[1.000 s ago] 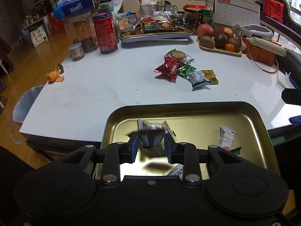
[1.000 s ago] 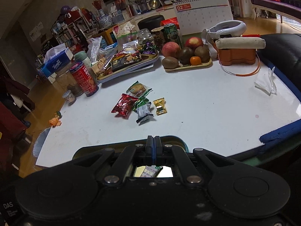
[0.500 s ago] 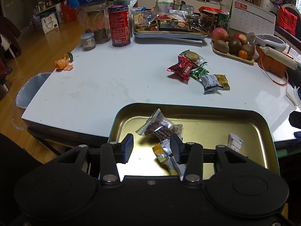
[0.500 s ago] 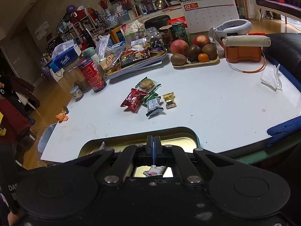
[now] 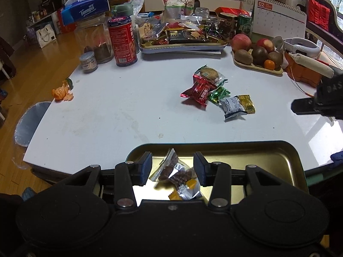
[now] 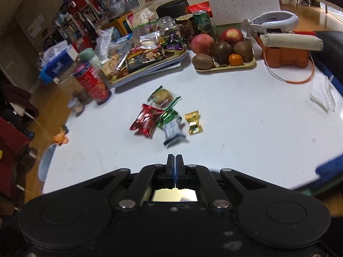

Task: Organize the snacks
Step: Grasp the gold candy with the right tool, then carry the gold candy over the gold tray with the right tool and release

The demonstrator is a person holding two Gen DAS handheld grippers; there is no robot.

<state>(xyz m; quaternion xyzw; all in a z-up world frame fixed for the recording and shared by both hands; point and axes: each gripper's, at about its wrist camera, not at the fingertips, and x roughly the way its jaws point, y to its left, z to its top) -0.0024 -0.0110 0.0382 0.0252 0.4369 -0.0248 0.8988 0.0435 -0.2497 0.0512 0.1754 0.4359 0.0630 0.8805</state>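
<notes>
My left gripper (image 5: 173,169) stands open above the gold tin tray (image 5: 268,160) at the table's near edge. In the picture a clear pack of brown sweets (image 5: 171,169) shows between its fingers, lying loose in the tray on an orange and silver wrapper (image 5: 186,191). Mid-table lies a small pile: a red pack (image 5: 198,90), a round cookie pack (image 5: 209,73), a green sweet (image 5: 219,94), a grey-white pack (image 5: 232,107) and a gold one (image 5: 246,106). My right gripper (image 6: 174,157) is shut and empty, just short of the grey-white pack (image 6: 173,131). In the left wrist view the right gripper (image 5: 295,108) enters from the right edge.
At the back stand a full snack tray (image 5: 182,47), a fruit tray (image 5: 257,66), a red can (image 5: 123,40), a glass jar (image 5: 94,38), a tissue box (image 5: 85,8) and a calendar (image 5: 278,23). Orange peel (image 5: 61,92) lies at the left edge, an orange case (image 6: 285,54) at the right.
My left gripper opened, let the clear pack of brown sweets drop into the tin tray and drew back. My right gripper moved forward past the tray toward the pile, still shut.
</notes>
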